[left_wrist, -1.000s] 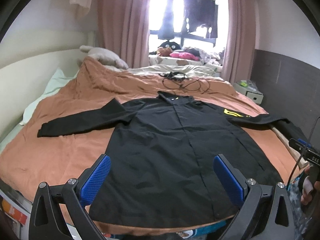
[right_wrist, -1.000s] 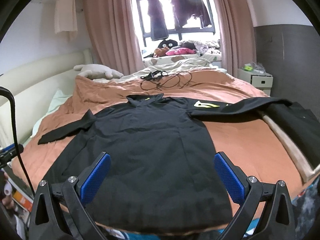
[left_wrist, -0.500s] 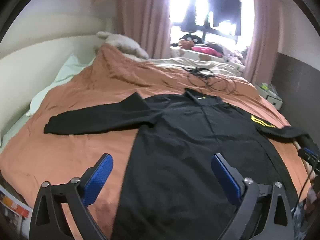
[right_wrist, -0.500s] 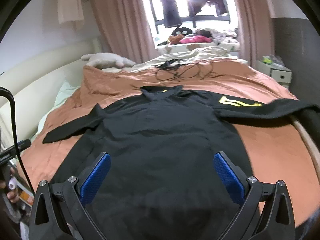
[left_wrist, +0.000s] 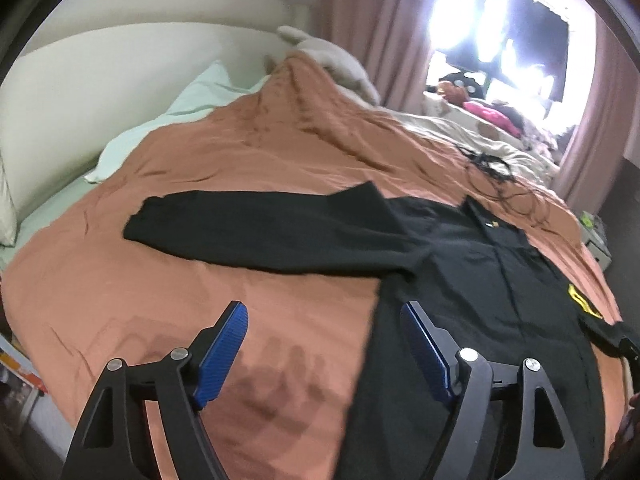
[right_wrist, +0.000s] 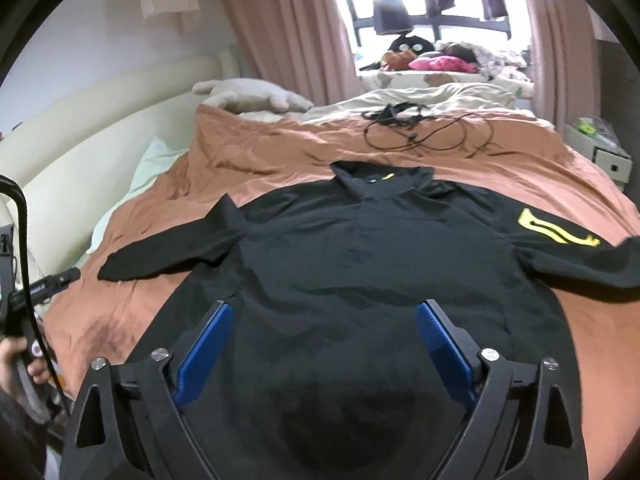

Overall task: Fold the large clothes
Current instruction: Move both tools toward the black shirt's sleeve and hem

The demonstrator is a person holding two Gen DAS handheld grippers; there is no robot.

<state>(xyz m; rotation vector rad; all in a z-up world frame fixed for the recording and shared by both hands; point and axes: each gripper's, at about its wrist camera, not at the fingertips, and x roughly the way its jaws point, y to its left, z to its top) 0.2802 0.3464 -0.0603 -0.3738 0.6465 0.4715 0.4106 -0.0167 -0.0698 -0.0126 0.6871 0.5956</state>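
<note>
A large black long-sleeved shirt [right_wrist: 360,256] with a yellow mark on one sleeve lies flat, front up, on the rust-brown bedspread [left_wrist: 160,272]. Its left sleeve [left_wrist: 256,232] stretches out to the side. My left gripper [left_wrist: 324,316] hovers above the bedspread beside the shirt's left side edge; its jaws are closing with nothing between them. My right gripper [right_wrist: 324,316] hangs over the shirt's lower body, its jaws also closing, no cloth pinched between the blue pads [right_wrist: 204,356].
A tangle of black cable [right_wrist: 420,132] lies beyond the collar. A grey plush toy [right_wrist: 248,94] and pale green pillow [left_wrist: 172,120] sit at the headboard side. A white bedside drawer [right_wrist: 604,156] stands at right. A hand [right_wrist: 20,364] with the other gripper's handle shows at left.
Both grippers moved forward over the bed and to the left; the left one now faces the outstretched sleeve and the side edge. Both pairs of jaws have narrowed somewhat.
</note>
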